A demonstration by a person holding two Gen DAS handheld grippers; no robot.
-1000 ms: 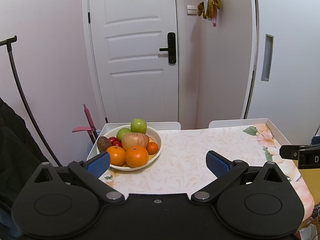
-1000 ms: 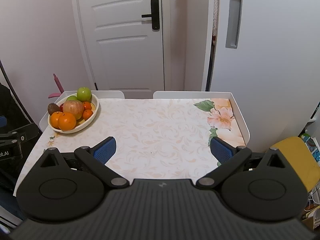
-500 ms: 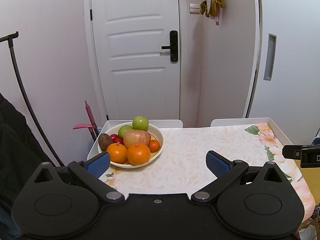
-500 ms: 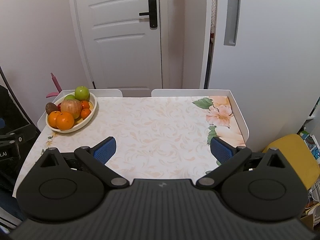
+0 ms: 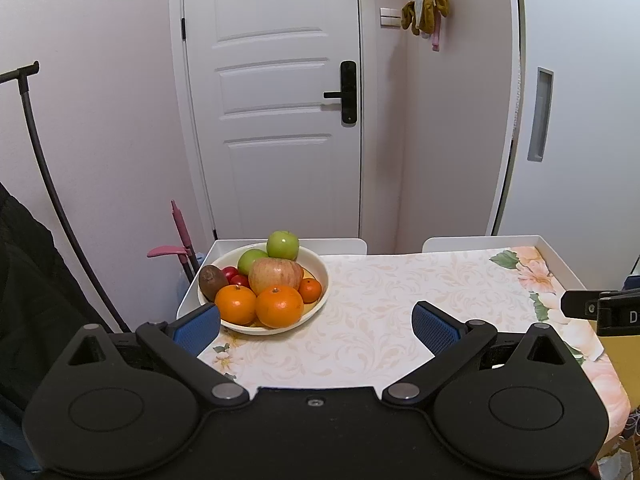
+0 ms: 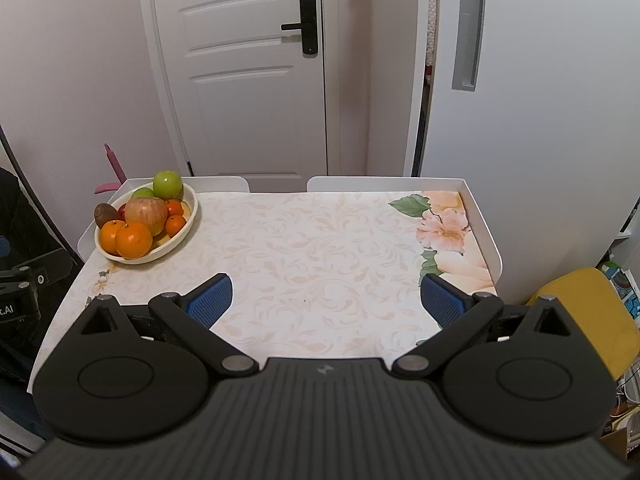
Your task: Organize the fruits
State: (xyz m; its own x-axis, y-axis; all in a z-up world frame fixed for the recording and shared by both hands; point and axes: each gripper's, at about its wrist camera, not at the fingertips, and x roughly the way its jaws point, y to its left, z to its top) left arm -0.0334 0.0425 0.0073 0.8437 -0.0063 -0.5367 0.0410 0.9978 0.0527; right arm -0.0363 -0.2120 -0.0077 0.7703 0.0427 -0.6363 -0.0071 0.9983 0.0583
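Observation:
A cream bowl (image 5: 320, 280) (image 6: 191, 216) heaped with fruit stands at the table's far left corner. It holds two green apples (image 5: 283, 245) (image 6: 167, 184), a red-yellow apple (image 5: 276, 275) (image 6: 145, 211), two large oranges (image 5: 279, 306) (image 6: 134, 239), small tangerines (image 5: 310, 290) (image 6: 175, 225), a brown kiwi (image 5: 209, 282) (image 6: 103, 215) and small red fruit (image 5: 239, 281). My left gripper (image 5: 316, 328) is open and empty, just short of the bowl, whose near rim lies by the left fingertip. My right gripper (image 6: 325, 300) is open and empty over the table's near middle.
The table has a floral cloth (image 6: 320, 240) and a raised white rim (image 6: 486, 236). Behind it are a white door (image 5: 280, 120) and a white cabinet (image 6: 520, 80). A yellow chair (image 6: 584, 312) stands at the right, a dark coat (image 5: 32, 280) and a pink tool (image 5: 180, 236) at the left.
Both views have shifted slightly; the bowl now sits a little further right in each. Both grippers stay open and empty.

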